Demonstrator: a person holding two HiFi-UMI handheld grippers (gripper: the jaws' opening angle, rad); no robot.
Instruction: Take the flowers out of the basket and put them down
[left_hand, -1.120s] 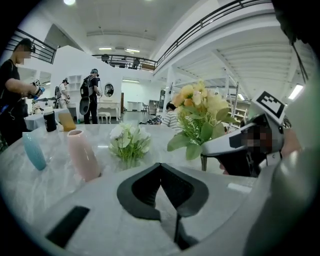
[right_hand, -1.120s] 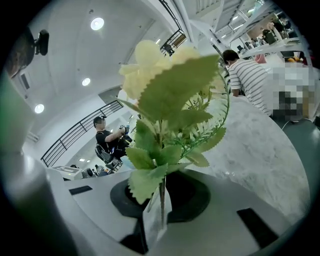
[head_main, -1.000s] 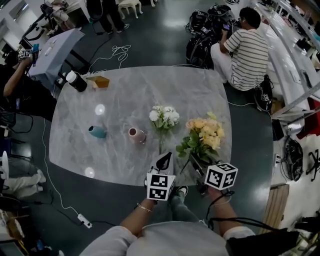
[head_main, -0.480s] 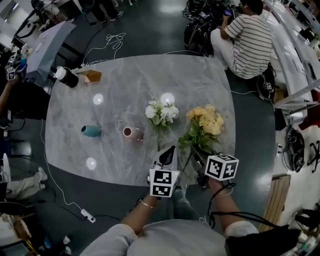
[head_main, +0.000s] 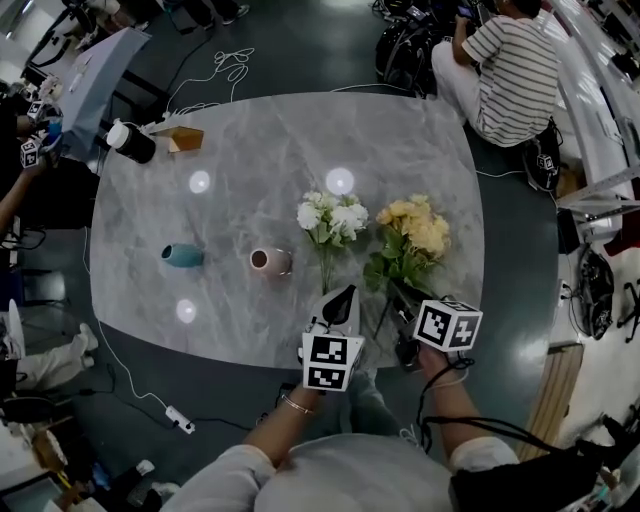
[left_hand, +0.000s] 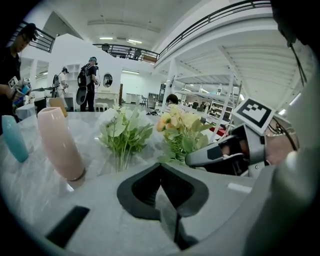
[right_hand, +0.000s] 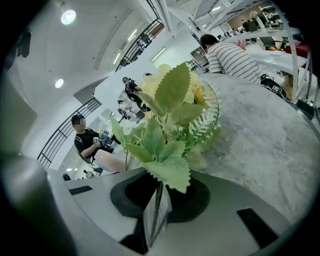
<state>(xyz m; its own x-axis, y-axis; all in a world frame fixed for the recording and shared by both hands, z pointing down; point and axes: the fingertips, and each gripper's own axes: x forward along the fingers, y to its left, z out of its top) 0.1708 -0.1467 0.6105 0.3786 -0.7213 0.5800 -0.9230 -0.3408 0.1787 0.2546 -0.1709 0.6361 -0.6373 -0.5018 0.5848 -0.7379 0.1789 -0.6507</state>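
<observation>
A bunch of yellow flowers (head_main: 412, 228) with green leaves hangs low over the marble table (head_main: 240, 140), near its front right edge. My right gripper (head_main: 397, 296) is shut on its stems. In the right gripper view the thin stems run between the closed jaws (right_hand: 157, 195), and the leaves (right_hand: 170, 125) fill the middle. A bunch of white flowers (head_main: 333, 218) lies on the table just left of it, stems toward me. My left gripper (head_main: 341, 299) is shut and holds nothing, beside the ends of those stems. In the left gripper view both bunches (left_hand: 122, 132) (left_hand: 182, 127) are ahead.
A pink vase (head_main: 270, 262) and a teal vase (head_main: 182, 256) lie on the table's left half. A black and white cylinder (head_main: 130, 142) and a small brown box (head_main: 185, 138) sit at the far left corner. People sit and stand around the table.
My right gripper has sunk toward the table with the yellow bunch still in it. My left gripper has come down a little too, still shut. The head view has shifted.
</observation>
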